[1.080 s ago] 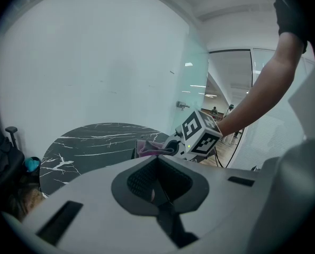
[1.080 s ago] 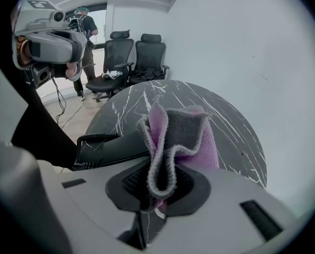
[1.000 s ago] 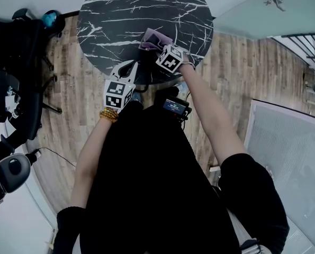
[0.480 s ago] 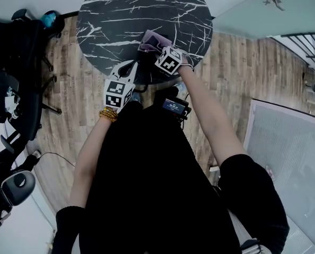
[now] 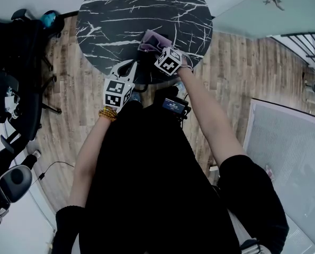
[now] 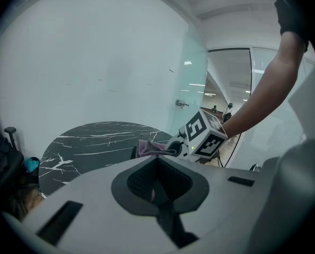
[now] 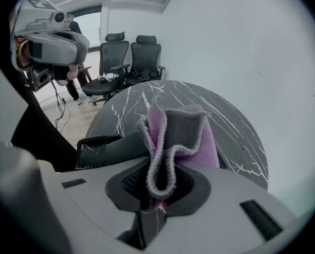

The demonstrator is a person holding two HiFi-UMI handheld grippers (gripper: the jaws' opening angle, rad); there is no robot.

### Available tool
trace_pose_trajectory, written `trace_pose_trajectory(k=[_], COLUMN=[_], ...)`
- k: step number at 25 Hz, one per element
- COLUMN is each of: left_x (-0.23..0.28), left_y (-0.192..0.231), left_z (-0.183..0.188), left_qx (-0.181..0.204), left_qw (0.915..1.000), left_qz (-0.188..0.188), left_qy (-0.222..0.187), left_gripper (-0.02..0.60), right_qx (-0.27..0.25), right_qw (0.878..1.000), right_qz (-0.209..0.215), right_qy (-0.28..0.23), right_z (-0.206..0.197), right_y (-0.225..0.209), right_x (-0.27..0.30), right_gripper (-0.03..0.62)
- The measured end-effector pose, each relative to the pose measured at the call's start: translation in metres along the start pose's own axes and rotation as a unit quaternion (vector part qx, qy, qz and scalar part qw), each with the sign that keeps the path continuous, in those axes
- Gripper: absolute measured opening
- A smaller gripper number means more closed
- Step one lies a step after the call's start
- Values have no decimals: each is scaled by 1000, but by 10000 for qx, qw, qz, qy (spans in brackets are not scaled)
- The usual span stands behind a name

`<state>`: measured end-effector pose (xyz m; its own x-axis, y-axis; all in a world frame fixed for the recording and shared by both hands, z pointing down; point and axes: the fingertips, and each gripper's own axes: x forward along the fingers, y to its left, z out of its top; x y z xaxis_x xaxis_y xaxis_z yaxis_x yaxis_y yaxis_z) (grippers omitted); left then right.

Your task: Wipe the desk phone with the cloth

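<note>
The purple and grey cloth (image 7: 178,134) stands folded upward, pinched between the jaws of my right gripper (image 7: 157,187), which is shut on it. In the head view that right gripper (image 5: 158,47) holds the cloth (image 5: 155,39) over the near part of the round black marble table (image 5: 120,15). The black desk phone (image 7: 101,147), with a coiled cord, lies just below and left of the cloth; it is dark against the table in the head view (image 5: 145,71). My left gripper (image 5: 132,65) hovers at the table's near edge, left of the phone, shut with nothing in it (image 6: 157,189).
Black office chairs (image 5: 19,62) stand on the wood floor left of the table, and two more (image 7: 131,52) behind it. A small black device with a blue screen (image 5: 174,105) hangs at the person's waist. A glass wall (image 6: 197,94) rises right of the table.
Both grippers and the cloth stay almost where they were. A rounded grey object at the head view's lower left has shifted on the floor.
</note>
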<state>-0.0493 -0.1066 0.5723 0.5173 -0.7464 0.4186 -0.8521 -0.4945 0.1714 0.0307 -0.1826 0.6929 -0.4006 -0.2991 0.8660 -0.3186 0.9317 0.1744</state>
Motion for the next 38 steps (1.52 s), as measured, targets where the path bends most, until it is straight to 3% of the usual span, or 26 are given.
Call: trace_pose_trajectory(k=[21, 38], left_x=[-1, -1], left_y=[4, 2], left_z=[1, 0], left_qx=[9, 27], left_qw=[10000, 10000], left_qz=[-2, -38], left_qy=[7, 22], left_gripper=[12, 13], right_qx=[940, 741], right_qw=[9951, 9969], right_qz=[-21, 207], right_qy=[-304, -166], right_z=[-2, -13], right_y=[17, 39], right_x=[2, 5], right_gripper=[55, 55])
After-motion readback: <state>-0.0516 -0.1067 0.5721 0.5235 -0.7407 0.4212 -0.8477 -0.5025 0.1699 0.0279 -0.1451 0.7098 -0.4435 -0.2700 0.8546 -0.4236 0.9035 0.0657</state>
